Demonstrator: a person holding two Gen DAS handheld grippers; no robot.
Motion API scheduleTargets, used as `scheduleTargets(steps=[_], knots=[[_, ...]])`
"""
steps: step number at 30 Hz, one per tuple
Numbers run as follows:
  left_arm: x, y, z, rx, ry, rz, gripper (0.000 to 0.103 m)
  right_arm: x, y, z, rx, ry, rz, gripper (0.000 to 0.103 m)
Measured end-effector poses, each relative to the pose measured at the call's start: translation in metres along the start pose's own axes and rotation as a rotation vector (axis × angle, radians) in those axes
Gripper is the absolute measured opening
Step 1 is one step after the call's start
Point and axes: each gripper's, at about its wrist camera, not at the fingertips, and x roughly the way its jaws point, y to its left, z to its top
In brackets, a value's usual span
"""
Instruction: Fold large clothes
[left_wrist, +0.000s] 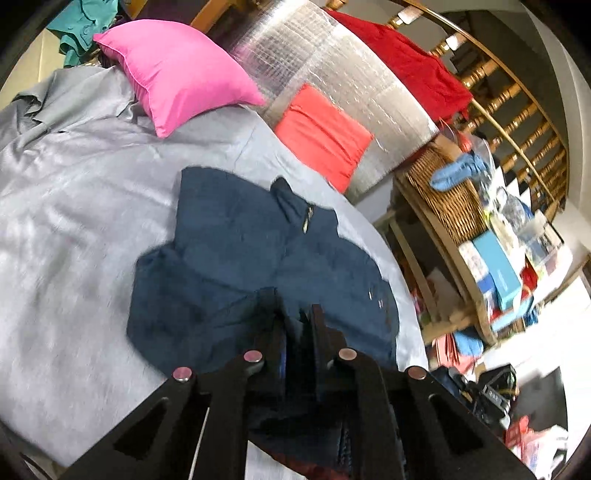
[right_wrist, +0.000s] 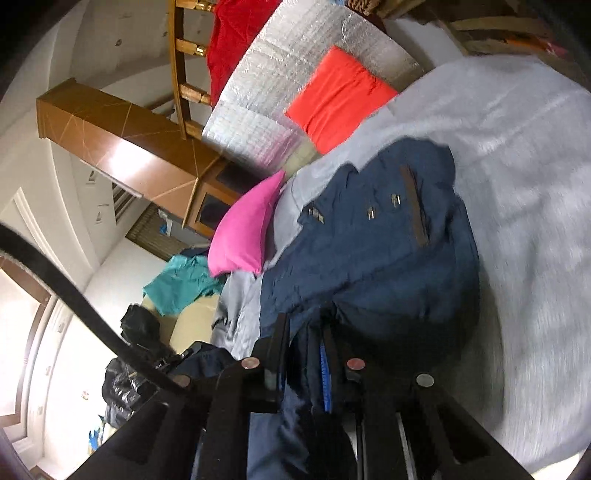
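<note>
Pink pillow (left_wrist: 177, 74) and orange cushion (left_wrist: 325, 133) on grey bedsheet (left_wrist: 74, 206); perhaps a wicker basket (left_wrist: 447, 199) beside.

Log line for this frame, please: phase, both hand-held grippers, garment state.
phase: mid-fold | left hand-held gripper: shut on navy jacket | right hand-held gripper: shut on navy jacket | jacket: partly lifted off grey bedsheet

a bed (left_wrist: 74, 229) covered in a pale grey sheet carries everything here. a dark navy jacket (left_wrist: 258, 258) lies spread on the sheet near the bed's edge, its zip pulls showing. toward the head end a bright pink pillow (left_wrist: 177, 74) rests on the sheet, and an orange-red pillow (left_wrist: 321, 136) leans against a silver quilted panel (left_wrist: 332, 74) by the headboard, close to the pink one
</note>
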Motion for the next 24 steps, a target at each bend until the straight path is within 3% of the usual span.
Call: scheduleTargets(steps=[7,10,13,15,16,17,21,23,24], knots=[[0.051,0.025,0.046,-0.108,-0.064,0.005,0.011,0.024,-0.011,0.081,0.054,-0.146,0.008,0.01],[0.071,0.036,0.067,-0.144,-0.079,0.027,0.011,0.042,-0.02,0.113,0.073,-0.142,-0.016,0.01],[0.101,0.053,0.081,-0.197,-0.039,0.069,0.013,0.05,-0.039,0.127,0.142,-0.126,-0.032,0.013],[0.116,0.065,0.084,-0.258,-0.012,0.096,0.018,0.044,-0.055,0.128,0.187,-0.132,-0.071,0.035],[0.124,0.072,0.083,-0.295,0.002,0.109,0.022,0.039,-0.06,0.127,0.196,-0.142,-0.088,0.064],[0.129,0.078,0.081,-0.335,0.02,0.122,0.025,0.031,-0.067,0.124,0.207,-0.165,-0.118,0.084],[0.125,0.078,0.078,-0.377,0.007,0.084,0.045,0.018,-0.089,0.118,0.214,-0.19,-0.155,0.085],[0.116,0.074,0.079,-0.346,-0.018,0.094,0.066,0.022,-0.094,0.121,0.197,-0.179,-0.192,0.085],[0.109,0.073,0.08,-0.33,-0.042,0.115,0.069,0.027,-0.092,0.123,0.169,-0.168,-0.215,0.085]])
